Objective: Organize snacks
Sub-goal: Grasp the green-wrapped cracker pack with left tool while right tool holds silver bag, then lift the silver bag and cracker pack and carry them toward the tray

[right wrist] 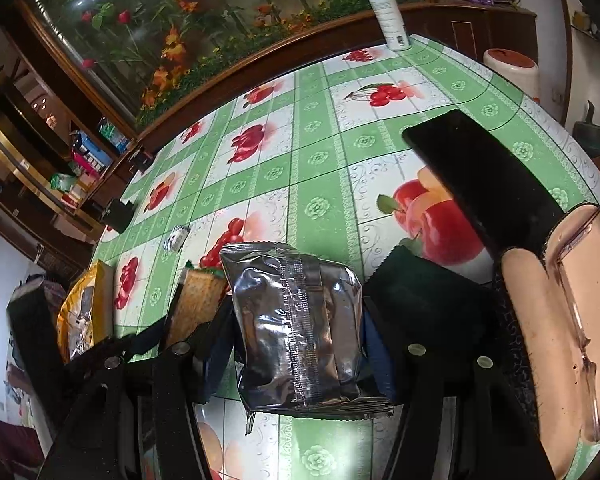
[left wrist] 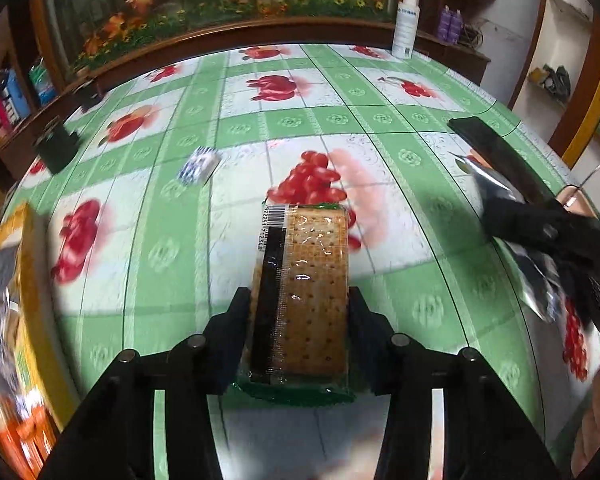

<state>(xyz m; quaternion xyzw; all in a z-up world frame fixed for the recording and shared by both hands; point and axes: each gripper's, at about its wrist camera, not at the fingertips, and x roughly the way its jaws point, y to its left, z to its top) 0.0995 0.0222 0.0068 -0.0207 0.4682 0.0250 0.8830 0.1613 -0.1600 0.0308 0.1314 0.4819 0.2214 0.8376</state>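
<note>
Black fingers [left wrist: 276, 312] of the left gripper [left wrist: 298, 312] are clamped on a clear-wrapped cracker pack [left wrist: 304, 288], its long axis running straight out ahead between them, barcode end farthest away, and it looks lifted just off the surface [left wrist: 380, 128]. Over on the right, the right gripper [right wrist: 296, 344] grips a crinkled silver snack pouch [right wrist: 296, 320] the same way, lengthwise between its fingers [right wrist: 380, 344], sealed edge toward the camera. From that side the crackers sit just left of the pouch, so the two loads ride side by side, close together. What matters next, I'd say, is the yellow box [left wrist: 16, 280] at the far left edge, already holding packets: the left hand is nearer it, and the cracker pack would have to swing left to get there. Everything rests on a green-checked fruit-print cloth, with a small blue-and-white packet [left wrist: 198, 166] lying well ahead, a dark phone [right wrist: 480, 176] and an open glasses case [right wrist: 560, 320] to the right, and a white spray bottle [left wrist: 406, 26] at the back by the flower mural.
</note>
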